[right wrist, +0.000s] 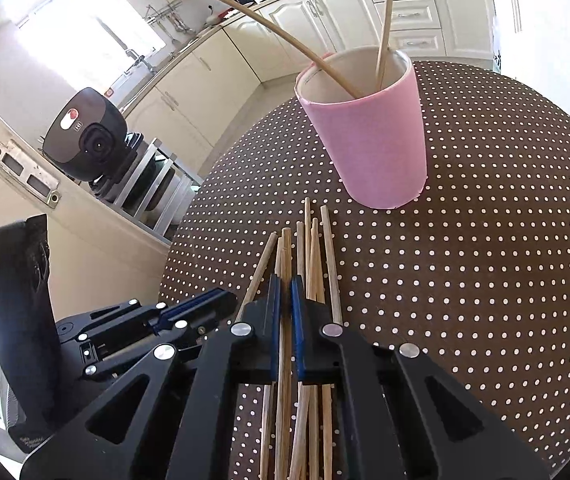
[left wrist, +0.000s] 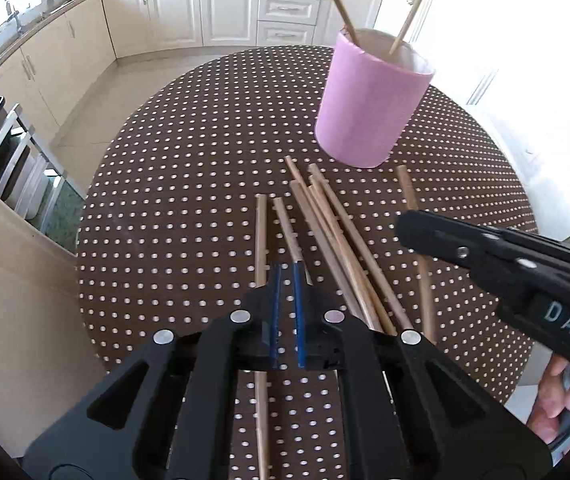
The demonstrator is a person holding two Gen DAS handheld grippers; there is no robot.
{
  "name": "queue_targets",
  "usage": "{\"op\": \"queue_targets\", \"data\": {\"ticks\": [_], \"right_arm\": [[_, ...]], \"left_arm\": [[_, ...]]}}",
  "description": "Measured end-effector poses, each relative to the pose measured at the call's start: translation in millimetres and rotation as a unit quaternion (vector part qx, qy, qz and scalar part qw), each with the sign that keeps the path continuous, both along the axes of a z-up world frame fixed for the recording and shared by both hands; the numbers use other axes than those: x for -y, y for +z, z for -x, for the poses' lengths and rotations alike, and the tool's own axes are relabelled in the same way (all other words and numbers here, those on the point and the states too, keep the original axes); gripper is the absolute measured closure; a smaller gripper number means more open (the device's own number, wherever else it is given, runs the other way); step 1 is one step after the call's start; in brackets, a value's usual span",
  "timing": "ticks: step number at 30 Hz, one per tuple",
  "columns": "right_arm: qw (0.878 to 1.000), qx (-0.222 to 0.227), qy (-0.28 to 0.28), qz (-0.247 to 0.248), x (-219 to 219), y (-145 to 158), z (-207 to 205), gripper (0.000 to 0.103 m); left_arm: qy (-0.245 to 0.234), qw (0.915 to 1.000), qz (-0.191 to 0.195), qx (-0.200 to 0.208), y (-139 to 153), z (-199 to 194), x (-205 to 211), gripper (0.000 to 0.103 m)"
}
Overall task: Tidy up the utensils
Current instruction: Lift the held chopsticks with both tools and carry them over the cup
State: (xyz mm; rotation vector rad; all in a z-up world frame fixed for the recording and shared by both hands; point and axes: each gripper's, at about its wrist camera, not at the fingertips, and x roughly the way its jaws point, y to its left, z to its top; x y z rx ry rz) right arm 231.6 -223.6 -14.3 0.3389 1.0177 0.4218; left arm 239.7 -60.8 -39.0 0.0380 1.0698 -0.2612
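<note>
Dotted worktop [left wrist: 189, 200]: pink cup [left wrist: 369, 104], loose chopsticks [left wrist: 341, 240]. Left claw [left wrist: 287, 276] nearly together, empty; right claw [right wrist: 285, 284] clamped on one chopstick [right wrist: 285, 252].

Ahead of the matt black plastic left gripper [left wrist: 287, 276], bare wooden chopsticks [left wrist: 337, 236] are seen on dotted cloth [left wrist: 173, 208] (matt); the pink cup [left wrist: 369, 108] looks felt-like.

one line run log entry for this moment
pink cup: two chopsticks in | loose chopsticks: on table | left hand-held gripper: narrow, over one | right hand-held gripper: narrow, over pile
</note>
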Motion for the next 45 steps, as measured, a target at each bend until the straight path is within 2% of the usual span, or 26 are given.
{"op": "queue_targets", "data": {"ticks": [2,3,5,8,12,17,20,21,22,25,31,35,41,45], "right_arm": [[1.000,-0.002,0.000,0.000,1,0,0,0.099],[1.000,-0.004,0.000,0.000,2,-3,-1,0.099],[1.000,-0.009,0.001,-0.001,0,-6,-3,0.099],[1.000,-0.013,0.003,-0.002,-3,-11,-6,0.099],[1.000,-0.017,0.008,0.000,-6,-17,-12,0.099],[1.000,-0.022,0.011,0.004,-8,-24,-19,0.099],[1.000,-0.023,0.013,0.006,-7,-26,-22,0.099],[1.000,-0.023,0.012,0.006,-7,-27,-23,0.099],[1.000,-0.024,0.012,0.006,-7,-27,-24,0.099],[1.000,-0.022,0.011,0.005,-6,-24,-23,0.099],[1.000,-0.001,0.011,0.005,-2,-7,-17,0.099],[1.000,0.027,0.011,-0.002,5,19,-6,0.099],[0.996,0.086,0.007,0.001,21,66,13,0.099],[0.991,0.134,0.000,0.012,25,98,29,0.099]], "left_arm": [[0.004,1.0000,-0.003,-0.004,-2,-2,-2,0.068],[0.008,1.0000,-0.002,0.003,-1,-2,-3,0.046],[0.011,0.9998,-0.003,0.014,-1,-3,-4,0.044],[0.011,0.9999,-0.012,0.003,-8,-10,-3,0.044],[0.007,0.9995,-0.026,-0.014,-23,-25,2,0.065],[0.010,0.9988,-0.038,-0.030,-38,-38,3,0.070],[0.009,0.9986,-0.045,-0.028,-41,-43,3,0.083],[0.008,0.9985,-0.045,-0.028,-41,-44,3,0.094],[0.007,0.9987,-0.041,-0.030,-40,-45,3,0.097],[0.002,0.9991,-0.033,-0.027,-39,-50,2,0.097],[0.005,0.9999,-0.010,0.012,-7,-36,-6,0.097],[0.004,0.9985,0.011,0.054,31,-18,-9,0.097],[0.003,0.9911,0.044,0.125,89,14,-11,0.097],[0.001,0.9845,0.061,0.165,112,33,-11,0.097]]}}
